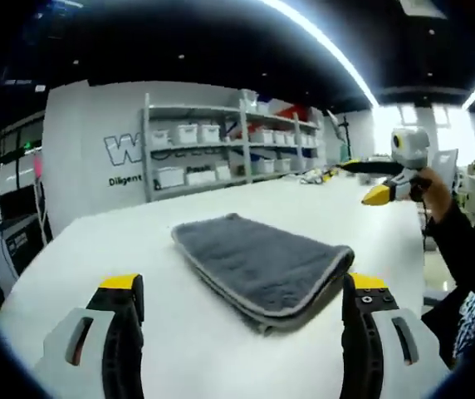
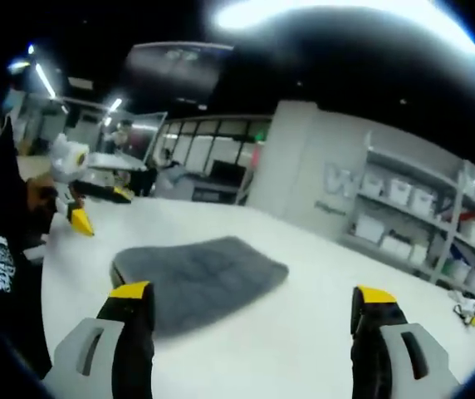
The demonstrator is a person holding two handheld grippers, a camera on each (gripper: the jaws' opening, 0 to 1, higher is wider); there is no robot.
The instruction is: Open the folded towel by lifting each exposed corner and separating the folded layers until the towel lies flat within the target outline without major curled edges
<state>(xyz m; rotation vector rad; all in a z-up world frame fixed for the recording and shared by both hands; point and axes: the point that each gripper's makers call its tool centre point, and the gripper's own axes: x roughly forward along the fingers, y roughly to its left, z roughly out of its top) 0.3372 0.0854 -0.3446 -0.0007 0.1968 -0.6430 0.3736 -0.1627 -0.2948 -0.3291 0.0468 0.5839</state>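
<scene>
A grey towel [image 1: 258, 264] lies folded on the white table [image 1: 138, 241], its rounded fold toward the right in the left gripper view. My left gripper [image 1: 243, 284] hovers just short of the towel's near edge, jaws wide apart and holding nothing. The right gripper [image 1: 380, 189], held by a hand in a dark sleeve, hangs above the table's far right side, away from the towel. In the right gripper view the towel [image 2: 198, 278] sits ahead and left of my open right gripper [image 2: 252, 294]. The left gripper [image 2: 84, 204] shows beyond the towel's left end, jaws apart.
Grey shelves [image 1: 221, 145] with white bins stand against the wall behind the table. The person's dark clothing [image 2: 1, 249] is at the table's edge. A few small items [image 2: 470, 309] lie at the table's far corner.
</scene>
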